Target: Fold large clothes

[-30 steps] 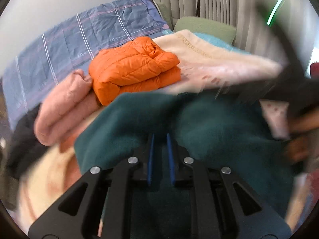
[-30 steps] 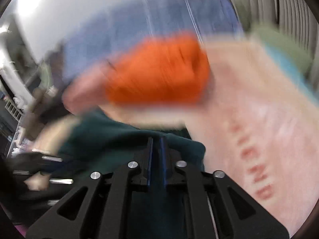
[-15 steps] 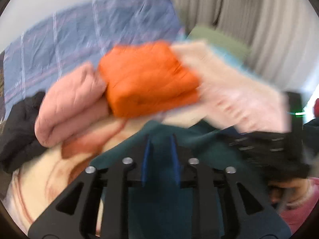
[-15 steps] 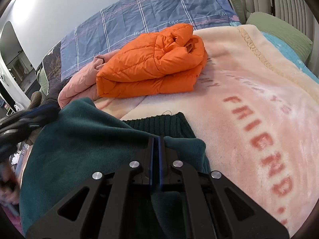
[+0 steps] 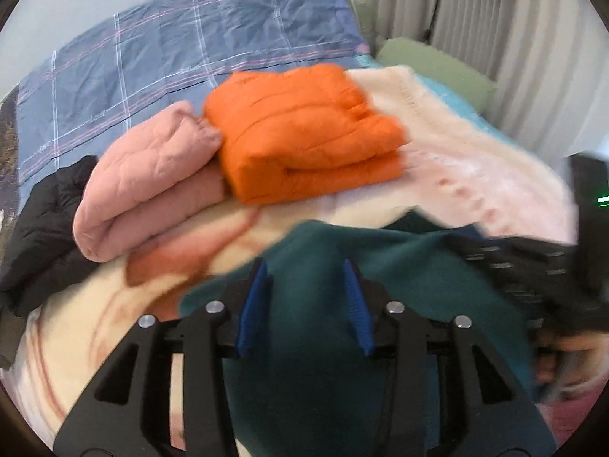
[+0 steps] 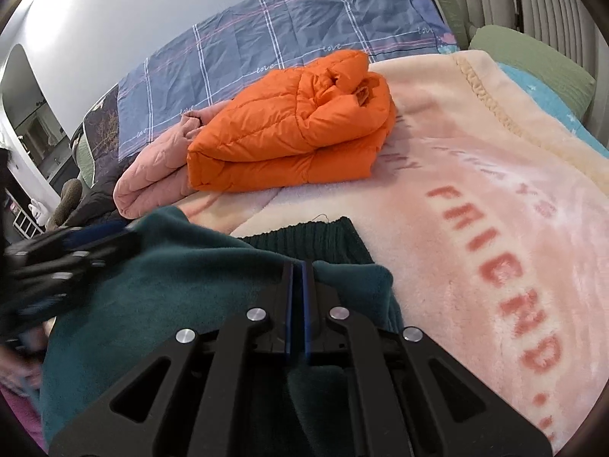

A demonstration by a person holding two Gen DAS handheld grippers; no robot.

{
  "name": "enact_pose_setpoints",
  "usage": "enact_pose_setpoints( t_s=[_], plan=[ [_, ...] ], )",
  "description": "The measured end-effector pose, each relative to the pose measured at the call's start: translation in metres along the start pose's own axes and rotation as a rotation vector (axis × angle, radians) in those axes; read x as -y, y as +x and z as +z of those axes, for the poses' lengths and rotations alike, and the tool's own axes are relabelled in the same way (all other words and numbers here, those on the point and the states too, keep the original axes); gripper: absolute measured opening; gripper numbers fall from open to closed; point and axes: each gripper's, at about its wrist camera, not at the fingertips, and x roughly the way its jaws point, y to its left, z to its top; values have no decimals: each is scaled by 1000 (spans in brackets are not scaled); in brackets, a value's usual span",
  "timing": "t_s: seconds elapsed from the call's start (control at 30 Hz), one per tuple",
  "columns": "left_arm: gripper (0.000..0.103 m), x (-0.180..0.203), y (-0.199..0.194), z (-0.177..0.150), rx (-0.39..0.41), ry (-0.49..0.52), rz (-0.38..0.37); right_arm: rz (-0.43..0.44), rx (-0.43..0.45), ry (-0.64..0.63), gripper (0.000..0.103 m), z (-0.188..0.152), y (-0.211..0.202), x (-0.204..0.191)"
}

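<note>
A dark teal fleece garment (image 5: 323,373) lies bunched on the pink blanket (image 6: 475,209), its ribbed hem (image 6: 316,236) facing the folded stack. My left gripper (image 5: 304,266) hovers over the garment's left part. Its jaws are opening, and the teal cloth shows below the gap with neither blue pad pressing on it. My right gripper (image 6: 298,264) is shut on a fold of the teal garment (image 6: 152,285) near the hem. Each gripper shows blurred in the other's view: the right gripper (image 5: 514,262) and the left gripper (image 6: 68,247).
A folded orange puffer jacket (image 5: 304,129) and a folded pink quilted jacket (image 5: 152,179) lie beyond the teal garment. A black garment (image 5: 42,221) lies at the left. A blue plaid quilt (image 5: 171,49), a green pillow (image 6: 533,57) and curtains (image 5: 495,19) lie behind.
My left gripper's jaws have spread from nearly closed to well apart and let the teal cloth go, while it shifted a little. The right gripper has stayed shut on the garment.
</note>
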Motion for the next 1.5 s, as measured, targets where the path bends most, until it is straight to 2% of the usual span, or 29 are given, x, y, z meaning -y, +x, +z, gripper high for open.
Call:
enact_pose_setpoints(
  t_s=[0.03, 0.07, 0.1, 0.17, 0.2, 0.23, 0.27, 0.33, 0.4, 0.43, 0.5, 0.53, 0.67, 0.7, 0.73, 0.77, 0.83, 0.97, 1.07, 1.13, 1.17, 1.2, 1.23, 1.27, 1.33, 1.4, 1.5],
  plan=[
    [42, 10, -14, 1, 32, 28, -51, 3, -2, 4, 2, 0, 0, 0],
    [43, 20, -23, 1, 56, 69, -64, 1, -2, 2, 2, 0, 0, 0],
    [48, 34, -27, -3, 56, 136, -39, 0, -1, 0, 2, 1, 0, 0],
    [52, 50, 0, -20, -17, 223, 20, 1, -4, 3, 2, 1, 1, 1],
    [52, 53, 10, -29, 8, 253, 60, 5, -11, 10, 2, 1, 4, 2],
    [52, 49, 16, -35, 25, 231, 70, -1, -11, 8, 2, 1, 4, 0],
    [52, 44, 15, -33, 24, 199, 46, -15, -8, -1, 2, 2, 2, -3],
    [52, 42, 16, -31, 13, 203, 38, -41, -1, -23, 3, 2, -1, -9],
    [52, 43, 15, -32, 14, 215, 51, -46, 30, -24, 7, 1, -17, -12],
    [52, 44, 14, -33, 18, 218, 59, -48, 56, -11, 14, -2, -31, -12],
    [52, 44, 10, -36, 32, 220, 74, -7, 123, 21, 17, -13, -66, -10],
    [52, 44, 9, -37, 37, 212, 77, 48, 156, 22, 17, -24, -91, -10],
    [52, 48, 8, -36, 35, 226, 83, 161, 190, -53, 18, -70, -137, -22],
    [52, 48, 8, -36, 35, 229, 86, 161, 166, -47, 20, -83, -135, -21],
    [52, 48, 8, -36, 37, 229, 85, 148, 111, -18, 23, -95, -125, -17],
    [52, 47, 8, -36, 39, 225, 81, 144, 30, 31, 22, -112, -102, -8],
    [52, 53, 7, -38, 46, 244, 77, 173, 80, 57, 19, -131, -92, 2],
    [52, 65, 6, -40, 58, 280, 139, 99, 70, 48, 19, -123, -97, -10],
    [52, 62, 3, -40, 65, 268, 140, 23, 79, -3, 22, -122, -121, -31],
    [52, 58, 1, -42, 75, 255, 140, 40, 115, -60, 26, -130, -140, -40],
    [52, 56, 1, -43, 77, 248, 134, 22, 86, -90, 30, -136, -135, -43],
    [52, 55, 1, -43, 76, 247, 132, 19, 41, -89, 31, -142, -123, -37],
    [52, 56, 1, -43, 73, 250, 130, 57, -4, -72, 30, -149, -105, -28],
    [52, 60, 2, -43, 73, 264, 133, 112, 8, -30, 30, -156, -93, -14],
    [52, 70, 2, -45, 83, 298, 184, 154, 5, 54, 28, -152, -97, -3],
    [51, 73, 0, -46, 89, 313, 207, 132, -7, 41, 28, -149, -100, -7],
    [51, 70, -3, -45, 89, 307, 193, 89, -4, -18, 28, -149, -99, -17]
  ],
)
